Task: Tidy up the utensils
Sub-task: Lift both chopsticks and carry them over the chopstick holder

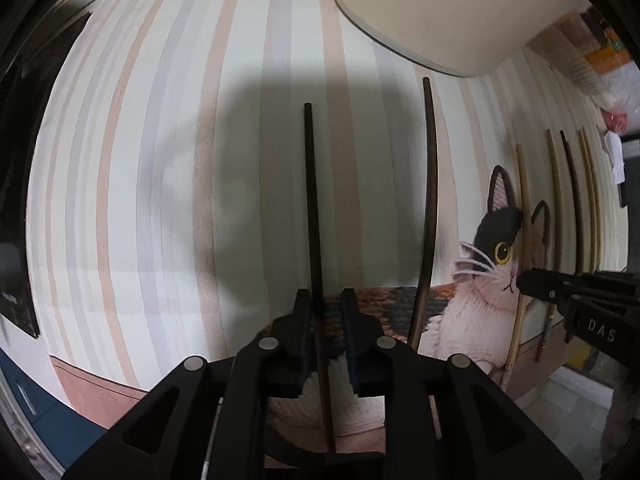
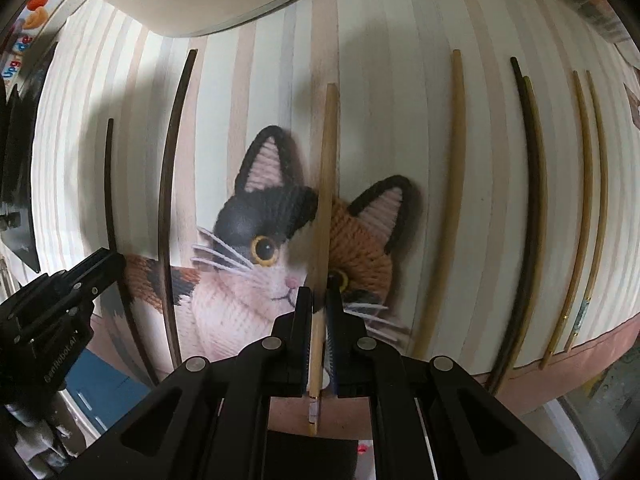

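Note:
Several chopsticks lie side by side on a striped mat with a knitted cat picture (image 2: 248, 248). My left gripper (image 1: 325, 300) straddles a dark chopstick (image 1: 314, 208), with a gap either side of it; it looks open. A second dark chopstick (image 1: 428, 200) lies just to its right. My right gripper (image 2: 319, 300) is shut on a light bamboo chopstick (image 2: 326, 184) that runs over the cat's face. The right gripper also shows at the right edge of the left wrist view (image 1: 524, 280), and the left gripper at the left edge of the right wrist view (image 2: 116, 264).
More chopsticks lie to the right: a light one (image 2: 450, 184), a dark and olive pair (image 2: 532, 184), and two thin light ones (image 2: 592, 200). A white container (image 1: 432, 12) stands at the mat's far edge. The mat's near edge (image 2: 600, 336) drops to the floor.

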The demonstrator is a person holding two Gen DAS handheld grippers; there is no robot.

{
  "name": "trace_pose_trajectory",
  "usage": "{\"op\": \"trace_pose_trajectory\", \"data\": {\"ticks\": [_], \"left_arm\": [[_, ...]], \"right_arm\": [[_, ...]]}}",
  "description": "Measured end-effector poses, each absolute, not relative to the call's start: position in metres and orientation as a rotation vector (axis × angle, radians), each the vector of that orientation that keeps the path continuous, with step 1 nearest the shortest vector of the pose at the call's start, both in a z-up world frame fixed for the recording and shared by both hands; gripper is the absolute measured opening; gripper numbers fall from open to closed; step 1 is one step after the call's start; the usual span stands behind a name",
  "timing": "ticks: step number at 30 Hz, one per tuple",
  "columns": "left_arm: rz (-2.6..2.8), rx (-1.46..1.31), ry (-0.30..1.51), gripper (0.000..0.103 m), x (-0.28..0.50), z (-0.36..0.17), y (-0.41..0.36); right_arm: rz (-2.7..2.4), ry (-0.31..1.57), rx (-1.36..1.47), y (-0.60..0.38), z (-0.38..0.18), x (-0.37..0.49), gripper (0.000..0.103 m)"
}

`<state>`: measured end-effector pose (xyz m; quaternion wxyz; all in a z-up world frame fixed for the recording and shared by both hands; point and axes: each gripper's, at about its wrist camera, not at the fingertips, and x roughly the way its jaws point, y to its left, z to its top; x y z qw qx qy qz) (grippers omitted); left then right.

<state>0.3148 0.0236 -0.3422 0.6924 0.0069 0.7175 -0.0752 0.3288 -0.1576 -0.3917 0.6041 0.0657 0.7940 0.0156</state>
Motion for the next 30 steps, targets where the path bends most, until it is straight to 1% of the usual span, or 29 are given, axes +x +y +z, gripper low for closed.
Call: {"op": "trace_pose_trajectory", "data": {"ticks": [4, 11, 12, 15, 17, 23, 30], "left_arm": [[-0.161, 0.079, 1.595, 0.014, 0.323, -0.339, 0.001], [-0.149, 0.089, 1.591, 0.014, 0.325, -0.340, -0.010], [-0.147, 0.090, 1.589, 0.014, 0.325, -0.340, -0.010], [-0.136, 0.100, 1.581, 0.008, 0.320, -0.339, -0.008], [-0.134, 0.106, 1.564, 0.004, 0.317, -0.339, -0.008], [-0.125, 0.096, 1.523, 0.003, 0.310, -0.329, 0.003], [-0.151, 0.062, 1.445, 0.003, 0.298, -0.296, 0.013]], "right_arm": [[0.032, 1.856, 0.111, -0.142, -0.397, 0.347, 0.008], [0.015, 1.867, 0.117, -0.135, -0.405, 0.363, 0.008], [0.012, 1.862, 0.113, -0.135, -0.405, 0.361, 0.008], [-0.011, 1.830, 0.087, -0.131, -0.405, 0.353, 0.008], [-0.022, 1.804, 0.066, -0.129, -0.394, 0.341, 0.008], [-0.032, 1.732, 0.118, -0.132, -0.385, 0.324, 0.007], [0.019, 1.618, 0.153, -0.133, -0.349, 0.310, 0.007]]}}
